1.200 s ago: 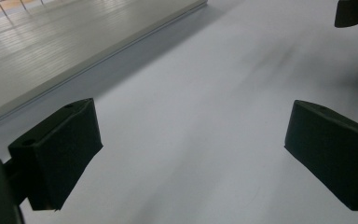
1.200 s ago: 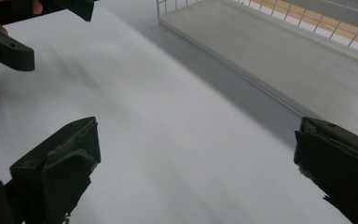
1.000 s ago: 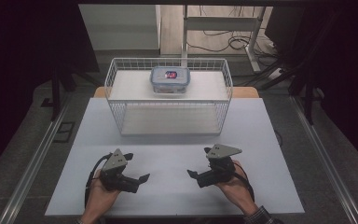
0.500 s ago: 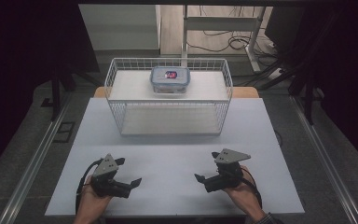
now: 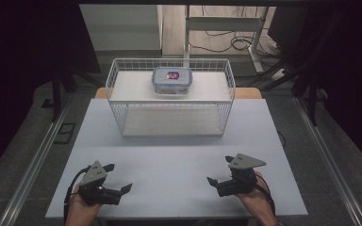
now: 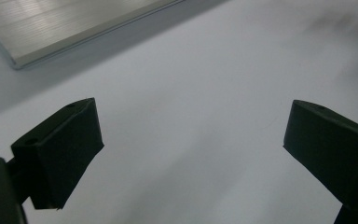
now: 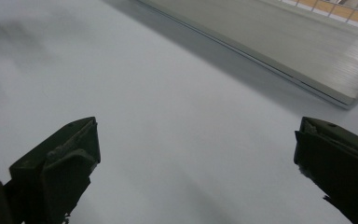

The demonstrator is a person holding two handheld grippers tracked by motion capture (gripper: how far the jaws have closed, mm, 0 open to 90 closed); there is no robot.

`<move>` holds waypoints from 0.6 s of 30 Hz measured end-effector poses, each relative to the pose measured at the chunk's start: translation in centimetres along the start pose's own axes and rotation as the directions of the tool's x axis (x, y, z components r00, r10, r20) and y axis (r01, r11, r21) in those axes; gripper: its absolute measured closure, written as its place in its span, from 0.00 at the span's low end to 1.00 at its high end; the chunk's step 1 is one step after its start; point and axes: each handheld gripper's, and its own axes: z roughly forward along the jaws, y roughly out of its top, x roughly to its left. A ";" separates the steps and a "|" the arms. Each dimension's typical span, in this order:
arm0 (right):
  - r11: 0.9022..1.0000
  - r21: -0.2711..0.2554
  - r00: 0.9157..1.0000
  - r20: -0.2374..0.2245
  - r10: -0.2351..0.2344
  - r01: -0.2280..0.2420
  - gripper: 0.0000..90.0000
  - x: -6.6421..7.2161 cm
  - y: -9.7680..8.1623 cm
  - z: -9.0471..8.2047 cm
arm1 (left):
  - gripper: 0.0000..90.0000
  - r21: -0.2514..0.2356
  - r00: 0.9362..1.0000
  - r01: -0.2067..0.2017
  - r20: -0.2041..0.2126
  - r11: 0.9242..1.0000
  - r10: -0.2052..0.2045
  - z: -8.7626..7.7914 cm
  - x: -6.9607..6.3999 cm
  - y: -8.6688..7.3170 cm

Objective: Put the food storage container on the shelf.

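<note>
A white wire basket [image 5: 115, 101] stands at the far middle of the white table [image 5: 169, 155]. Inside it, toward the back, sits a clear lidded container [image 5: 172, 80] holding something red and blue. My left gripper [image 5: 119, 177] is held low near the table's front left, open and pointing right, well short of the basket. Across from it at the front right, my right gripper [image 5: 219, 169] is open too and points left. In the left gripper view [image 6: 191, 154] and the right gripper view [image 7: 196, 163] the jaws stand wide apart over bare tabletop.
A pale brushed slab [image 6: 74, 28], also in the right gripper view [image 7: 279, 51], lies ahead of each gripper, with wire mesh [image 7: 335, 7] at one corner. Metal rails [image 5: 37, 155] run along the floor beside the table. Cables [image 5: 235, 42] lie behind it.
Both hands have drawn their grippers back toward the table's near edge and farther apart. Both grippers stay open. The basket and container have not moved.
</note>
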 end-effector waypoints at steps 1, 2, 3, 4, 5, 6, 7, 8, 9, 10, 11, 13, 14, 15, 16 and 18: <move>1.000 0.002 1.000 0.004 0.002 -0.002 0.00 -0.1 -0.1 -0.2 | 0.04 0.000 1.000 0.004 -0.002 1.000 -0.004 -0.2 0.1 -0.1; 1.000 0.001 1.000 0.008 0.005 -0.005 0.00 -0.2 -0.2 -0.3 | 0.04 0.000 1.000 0.007 -0.003 1.000 -0.007 -0.3 0.1 -0.2; 1.000 0.000 1.000 0.010 0.005 -0.005 0.00 -0.2 -0.3 -0.4 | 0.04 0.000 1.000 0.009 -0.006 1.000 -0.009 -0.5 0.2 -0.4; 1.000 0.002 1.000 0.014 0.008 -0.008 0.00 -0.3 -0.4 -0.5 | 0.04 -0.001 1.000 0.014 -0.008 1.000 -0.014 -0.7 0.2 -0.5; 1.000 0.002 1.000 0.018 0.010 -0.010 0.00 -0.4 -0.5 -0.6 | 0.04 -0.002 1.000 0.021 -0.010 1.000 -0.021 -0.9 0.3 -0.7; 1.000 0.002 1.000 0.022 0.013 -0.013 0.00 -0.5 -0.7 -0.8 | 0.04 -0.003 1.000 0.024 -0.013 1.000 -0.024 -1.1 0.4 -0.8; 1.000 0.004 1.000 0.025 0.018 -0.019 0.00 -0.6 -0.8 -0.9 | 0.04 -0.004 0.999 0.027 -0.017 1.000 -0.027 -1.2 0.5 -1.0; 1.000 0.004 0.999 0.029 0.020 -0.020 0.00 -0.7 -0.9 -1.0 | 0.04 -0.005 0.999 0.032 -0.021 0.999 -0.032 -1.4 0.6 -1.1; 1.000 0.007 0.999 0.034 0.021 -0.021 0.00 -0.8 -1.0 -1.2 | 0.04 -0.008 0.999 0.036 -0.024 0.999 -0.037 -1.6 0.7 -1.3; 1.000 0.006 0.999 0.038 0.024 -0.025 0.00 -0.9 -1.1 -1.3 | 0.04 -0.011 0.999 0.040 -0.028 0.999 -0.040 -1.9 0.8 -1.4; 1.000 0.008 0.999 0.042 0.030 -0.031 0.00 -1.0 -1.3 -1.4 | 0.04 -0.011 0.999 0.044 -0.032 0.999 -0.044 -2.1 0.8 -1.6; 0.999 0.012 0.998 0.051 0.030 -0.031 0.00 -1.1 -1.5 -1.6 | 0.04 -0.012 0.998 0.050 -0.038 0.999 -0.051 -2.3 1.0 -1.8; 0.999 0.013 0.998 0.057 0.034 -0.035 0.00 -1.2 -1.6 -1.8 | 0.04 -0.013 0.998 0.056 -0.041 0.998 -0.056 -2.5 1.1 -2.0; 0.999 0.016 0.997 0.063 0.038 -0.039 0.00 -1.4 -1.8 -1.9 | 0.04 -0.013 0.997 0.060 -0.043 0.998 -0.060 -2.6 1.2 -2.2; 0.999 0.019 0.997 0.068 0.037 -0.039 0.00 -1.4 -1.9 -2.0 | 0.04 -0.012 0.997 0.063 -0.047 0.998 -0.063 -2.8 1.3 -2.3; 0.999 0.022 0.996 0.081 0.044 -0.046 0.00 -1.7 -2.2 -2.3 | 0.04 -0.011 0.996 0.070 -0.055 0.997 -0.071 -3.0 1.4 -2.6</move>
